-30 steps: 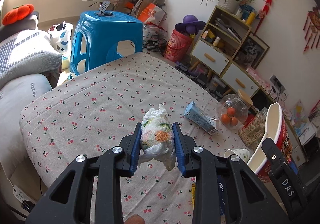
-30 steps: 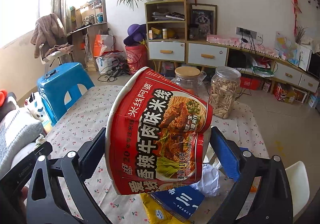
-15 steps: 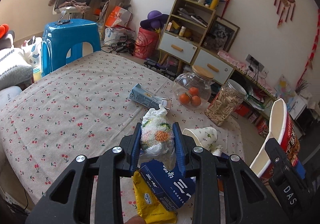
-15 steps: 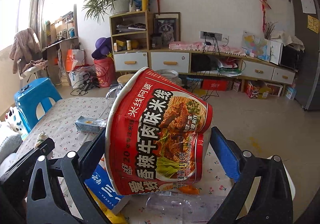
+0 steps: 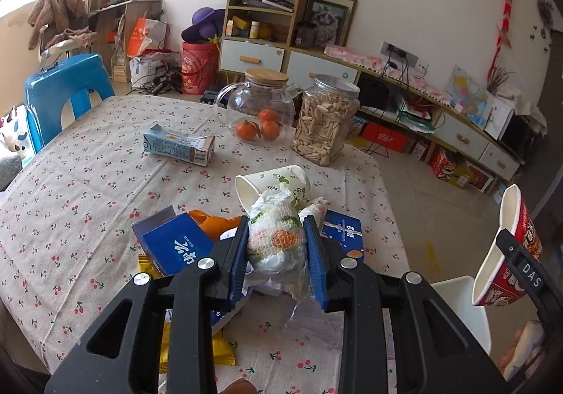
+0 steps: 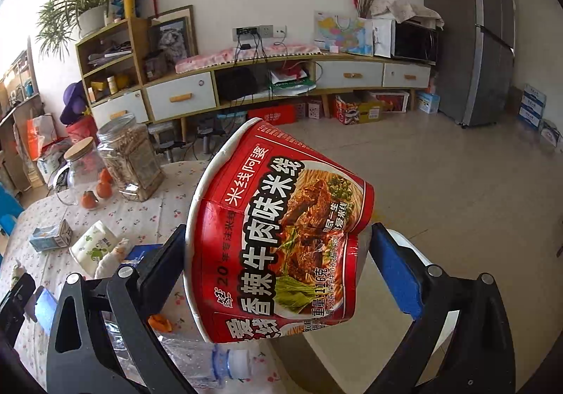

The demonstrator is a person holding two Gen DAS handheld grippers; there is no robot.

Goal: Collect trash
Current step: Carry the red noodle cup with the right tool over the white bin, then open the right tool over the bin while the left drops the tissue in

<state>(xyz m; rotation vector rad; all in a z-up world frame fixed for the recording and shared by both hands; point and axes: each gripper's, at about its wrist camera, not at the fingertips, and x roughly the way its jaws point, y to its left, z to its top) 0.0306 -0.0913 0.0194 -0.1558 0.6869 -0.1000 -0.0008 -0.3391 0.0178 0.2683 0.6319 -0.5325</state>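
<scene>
Angled downward over the cherry-print tabletop (image 5: 88, 183), the left gripper (image 5: 278, 246) clamps a crumpled printed wrapper (image 5: 276, 239) between its blue pads. The right gripper (image 6: 278, 253) tilts the same way, its fingers pinching the wall of a red instant rice-noodle bowl (image 6: 278, 235) held out past the tabletop's edge above the floor. A second ago both hung over bare cloth near the blue stool (image 5: 63, 91); now a milk carton (image 5: 179, 145), paper cup (image 5: 272, 183) and blue boxes (image 5: 176, 244) lie below.
</scene>
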